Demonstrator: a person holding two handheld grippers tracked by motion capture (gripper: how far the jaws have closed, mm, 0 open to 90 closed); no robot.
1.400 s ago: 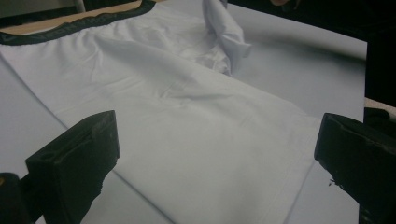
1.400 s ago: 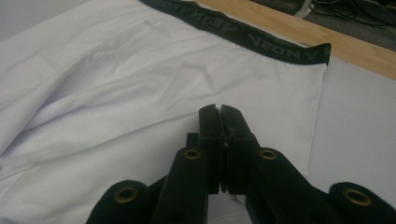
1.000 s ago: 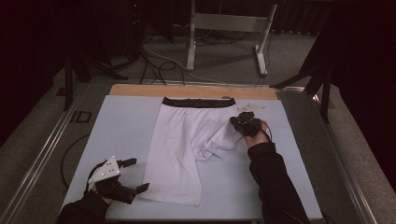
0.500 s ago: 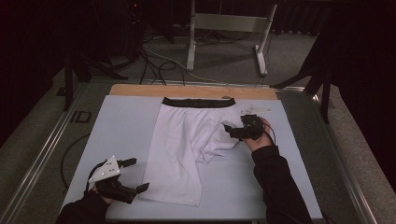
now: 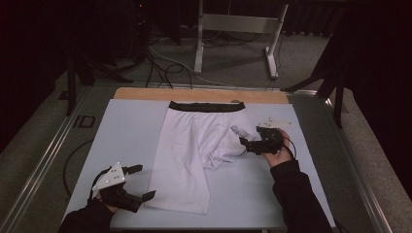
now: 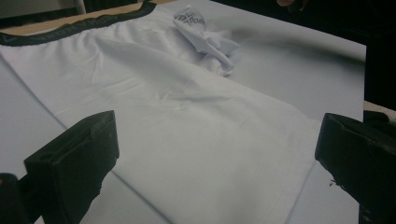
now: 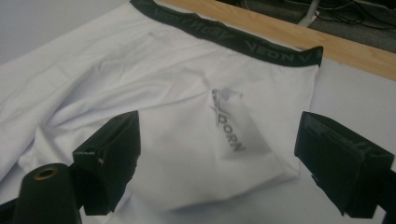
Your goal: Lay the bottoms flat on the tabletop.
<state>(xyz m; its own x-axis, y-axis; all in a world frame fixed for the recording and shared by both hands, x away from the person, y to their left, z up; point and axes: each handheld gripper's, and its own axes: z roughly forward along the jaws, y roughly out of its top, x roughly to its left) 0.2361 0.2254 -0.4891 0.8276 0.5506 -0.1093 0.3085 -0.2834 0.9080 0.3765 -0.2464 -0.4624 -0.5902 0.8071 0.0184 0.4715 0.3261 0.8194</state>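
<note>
White boxer shorts (image 5: pixel 187 145) with a black waistband (image 5: pixel 206 106) lie flat on the pale table mat (image 5: pixel 121 131). Their right leg is folded up and inward, a printed logo on it (image 7: pixel 224 130). My right gripper (image 5: pixel 244 144) hovers just right of that folded leg (image 5: pixel 233 145); its jaws have just been opening and stand open, nothing between them. My left gripper (image 5: pixel 145 182) rests at the near left beside the left leg's hem (image 6: pixel 261 196), open and off the cloth. The crumpled fold (image 6: pixel 205 39) lies farther off in the left gripper view.
A wooden strip (image 5: pixel 145 93) runs along the table's far edge. Metal rails (image 5: pixel 43 160) frame the table's sides. Beyond it, a metal stand (image 5: pixel 233 24) and cables (image 5: pixel 165 63) sit on the floor. Bare mat lies left and right of the shorts.
My right gripper let go of the folded leg, opened, and drew back to the right. The fold stays on the shorts. My left gripper has not moved.
</note>
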